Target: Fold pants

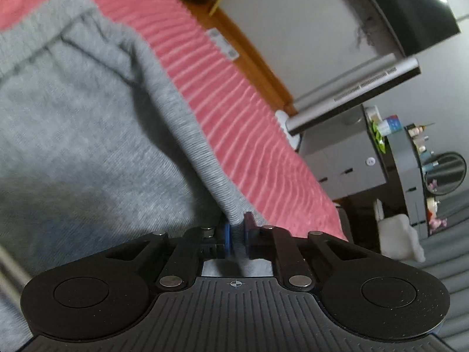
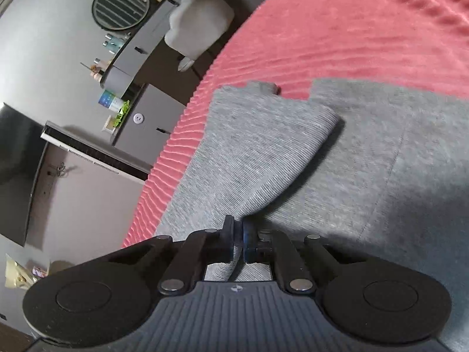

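Pink ribbed bedspread (image 1: 249,117) carries grey pants (image 1: 73,146). Left gripper (image 1: 237,234) is clamped on a ribbed edge of the fabric; right gripper (image 2: 239,234) pinches a lifted fold of the pants, cloth between both pads.

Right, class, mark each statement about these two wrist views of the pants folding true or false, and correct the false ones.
1. The left gripper is shut on grey fabric. True.
2. The pants are blue. False: they are grey.
3. The pants lie on a pink ribbed bedspread. True.
4. The right gripper is open and holds nothing. False: it is shut on a fold of the pants.
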`<state>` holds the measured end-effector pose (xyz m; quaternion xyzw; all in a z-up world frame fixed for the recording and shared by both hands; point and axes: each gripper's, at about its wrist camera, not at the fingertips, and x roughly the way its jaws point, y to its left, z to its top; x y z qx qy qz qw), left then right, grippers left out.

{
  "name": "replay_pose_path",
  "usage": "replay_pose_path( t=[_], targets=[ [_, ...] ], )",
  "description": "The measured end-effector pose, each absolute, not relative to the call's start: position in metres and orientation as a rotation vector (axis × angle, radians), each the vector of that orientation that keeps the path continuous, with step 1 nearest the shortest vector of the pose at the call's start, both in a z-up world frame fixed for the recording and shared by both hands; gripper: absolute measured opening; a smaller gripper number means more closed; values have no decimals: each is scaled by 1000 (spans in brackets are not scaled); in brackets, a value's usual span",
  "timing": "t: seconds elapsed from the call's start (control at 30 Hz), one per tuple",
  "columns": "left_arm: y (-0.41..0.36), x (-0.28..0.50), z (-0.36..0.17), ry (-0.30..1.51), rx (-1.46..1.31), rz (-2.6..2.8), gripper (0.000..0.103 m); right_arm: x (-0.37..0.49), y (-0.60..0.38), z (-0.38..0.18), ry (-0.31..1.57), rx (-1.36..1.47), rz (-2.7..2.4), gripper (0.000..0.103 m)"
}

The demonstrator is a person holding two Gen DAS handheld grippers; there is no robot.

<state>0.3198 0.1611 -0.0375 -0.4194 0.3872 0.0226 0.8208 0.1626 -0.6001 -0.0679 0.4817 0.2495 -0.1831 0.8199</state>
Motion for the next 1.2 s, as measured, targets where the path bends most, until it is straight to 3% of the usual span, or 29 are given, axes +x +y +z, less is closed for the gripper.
replay_pose_path(
  t=[0.33,0.5,0.7,0.8,0.87,1.03,1.2],
  targets=[
    [155,161,63,657,-783,-144,9,87,-613,10,423,946,-358,4],
    [148,74,29,723,-835,-94,9,7,-622,19,402,893,-362,4],
    [140,43,-28,794,-888,84,10,-32,-625,-31,533,843,-497,3],
    [140,45,-28,791,-874,140,29,-36,-625,-44,552,838,-515,5],
    [145,45,-29,788,-864,188,53,-36,-630,-51,557,887,-506,7],
    [159,47,-37,763,-989,218,54,-35,-643,-67,531,1017,-469,22],
    [162,52,-46,770,-990,238,46,-25,-650,-81,539,1049,-459,22]
  ],
)
